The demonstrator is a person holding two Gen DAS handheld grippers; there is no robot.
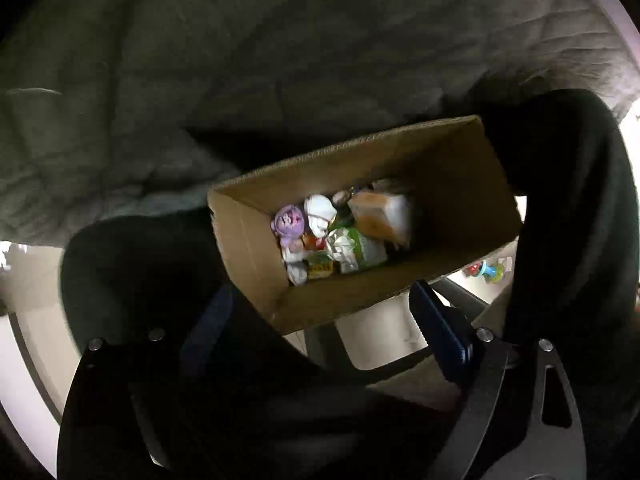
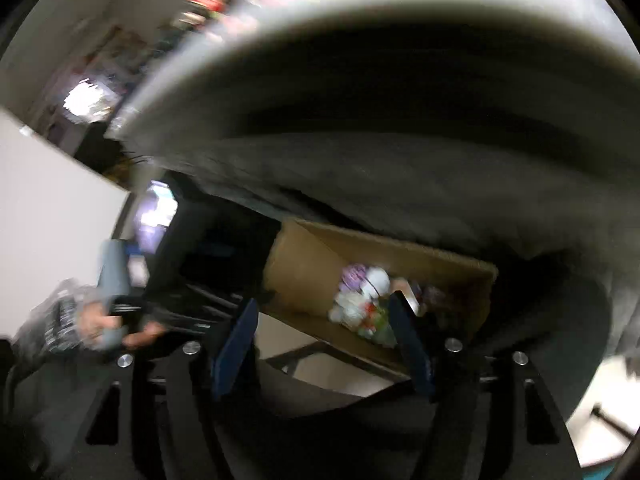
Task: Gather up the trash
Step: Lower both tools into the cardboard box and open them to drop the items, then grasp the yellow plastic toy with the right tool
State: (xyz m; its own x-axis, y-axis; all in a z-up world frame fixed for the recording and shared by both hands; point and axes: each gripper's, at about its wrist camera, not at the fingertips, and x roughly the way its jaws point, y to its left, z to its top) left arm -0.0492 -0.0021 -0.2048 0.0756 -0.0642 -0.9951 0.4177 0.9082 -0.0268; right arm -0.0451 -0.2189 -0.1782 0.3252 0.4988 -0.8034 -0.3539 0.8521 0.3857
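Cardboard box (image 1: 452, 184) of trash (image 1: 344, 232) sits under grey bedding (image 1: 240, 60); both grippers' fingers (image 2: 236, 344) spread, empty.

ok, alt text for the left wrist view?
An open cardboard box holds a heap of trash: crumpled white paper, a purple wrapper, a green-and-white packet. The left gripper is open and empty just below it, with dark fabric behind.
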